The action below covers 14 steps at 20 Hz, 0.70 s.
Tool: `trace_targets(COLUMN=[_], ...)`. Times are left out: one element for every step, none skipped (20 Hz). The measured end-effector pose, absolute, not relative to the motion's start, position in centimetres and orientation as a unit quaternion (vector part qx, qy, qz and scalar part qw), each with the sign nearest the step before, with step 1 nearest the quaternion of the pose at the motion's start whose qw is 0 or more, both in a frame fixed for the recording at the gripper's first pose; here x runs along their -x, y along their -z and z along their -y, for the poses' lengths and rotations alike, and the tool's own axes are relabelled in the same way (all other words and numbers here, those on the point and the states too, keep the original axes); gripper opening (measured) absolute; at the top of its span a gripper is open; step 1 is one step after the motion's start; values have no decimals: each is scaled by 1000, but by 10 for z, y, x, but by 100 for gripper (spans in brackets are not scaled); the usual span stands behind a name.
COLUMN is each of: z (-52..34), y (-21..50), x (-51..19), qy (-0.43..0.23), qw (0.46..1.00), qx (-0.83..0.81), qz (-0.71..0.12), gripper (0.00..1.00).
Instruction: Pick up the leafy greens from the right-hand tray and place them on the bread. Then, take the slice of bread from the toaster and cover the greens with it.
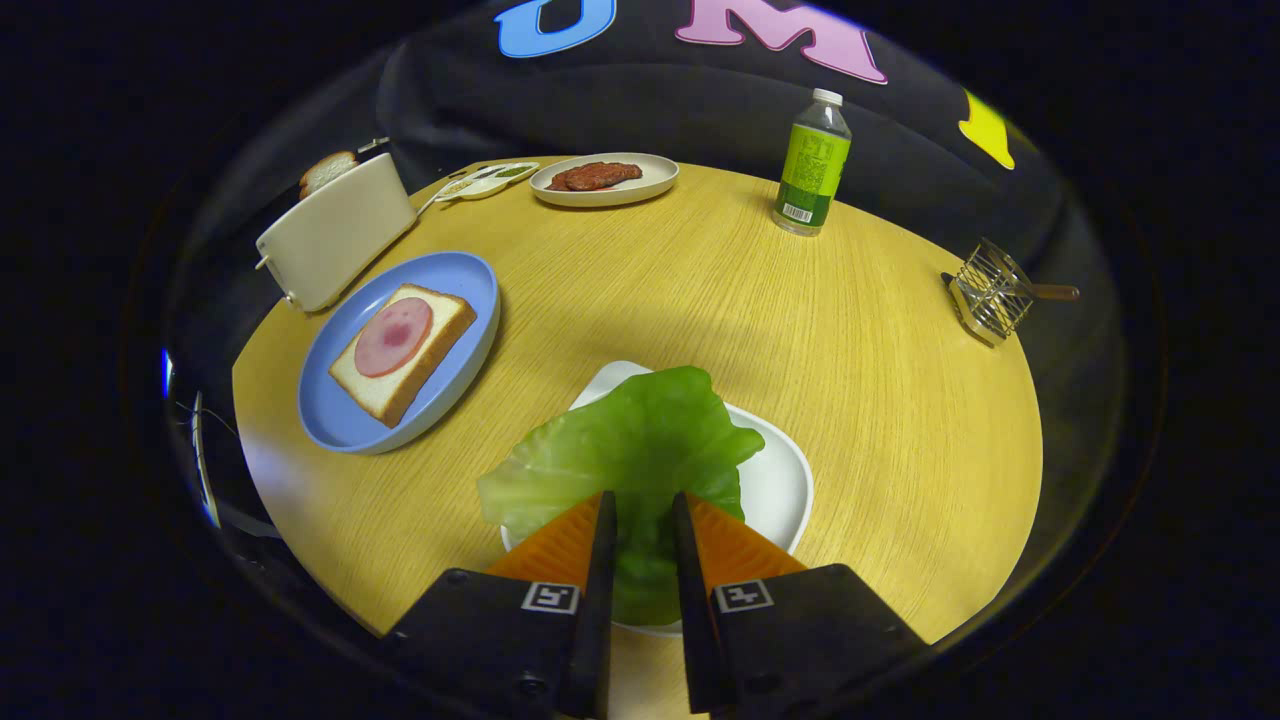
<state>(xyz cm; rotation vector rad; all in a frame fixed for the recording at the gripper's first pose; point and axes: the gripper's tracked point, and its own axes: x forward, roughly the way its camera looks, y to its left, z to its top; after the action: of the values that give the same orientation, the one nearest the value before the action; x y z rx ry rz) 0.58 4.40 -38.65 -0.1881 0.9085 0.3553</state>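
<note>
The gripper [643, 505] stands over the near side of a round wooden table [850, 330], its two fingers set narrow with the leafy greens [630, 440] pinched between them; both fingers appear to press the leaf. The greens spread ahead of the fingertips and overhang the white tray [775, 480], which sits close to the table's near edge; whether the leaf has cleared the tray surface cannot be told. To the left of the fingers and beyond them, a blue plate [455, 275] carries the bread [400, 350], topped with a round slice of ham [393, 336]. A bare stretch of tabletop separates tray from plate. Just behind the plate, at the table's left rim, a cream toaster [335, 235] stands with a slice of bread [327, 171] protruding from its slot. At the far edge lie a beige plate [640, 187] with a meat patty [595, 176] and a small divided dish [487, 182] beside it. A green-labelled bottle [812, 165] stands upright far right; a wire rack [990, 295] sits at the right rim. The centre and right of the table lie open.
</note>
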Motion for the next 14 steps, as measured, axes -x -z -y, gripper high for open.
trace_targets(z=[-44, -43, -44, -43, -41, -36, -34, -32, -31, -30, -30, -32, -35, -40], y=[387, 387, 387, 385, 381, 374, 363, 350, 339, 328, 315, 302, 291, 278], x=[-6, -7, -4, -4, -5, -9, -12, -15, -17, -19, -22, -25, -26, -29], qy=[-171, -174, -175, -174, -169, -159, -154, -149, -145, -140, -140, -141, -144, -149], qw=[878, 879, 876, 875, 876, 882, 890, 896, 901, 905, 909, 913, 915, 918], qx=[82, 80, 74, 65, 57, 56, 52, 44, 34, 27, 21, 18, 17, 14], qz=[-439, -437, -444, -447, -448, -439, -427, -416, -408, -402, -393, -384, -376, -368], gripper=[21, 7, 6, 6, 5, 6, 5, 6, 6, 5, 6, 5, 5, 5])
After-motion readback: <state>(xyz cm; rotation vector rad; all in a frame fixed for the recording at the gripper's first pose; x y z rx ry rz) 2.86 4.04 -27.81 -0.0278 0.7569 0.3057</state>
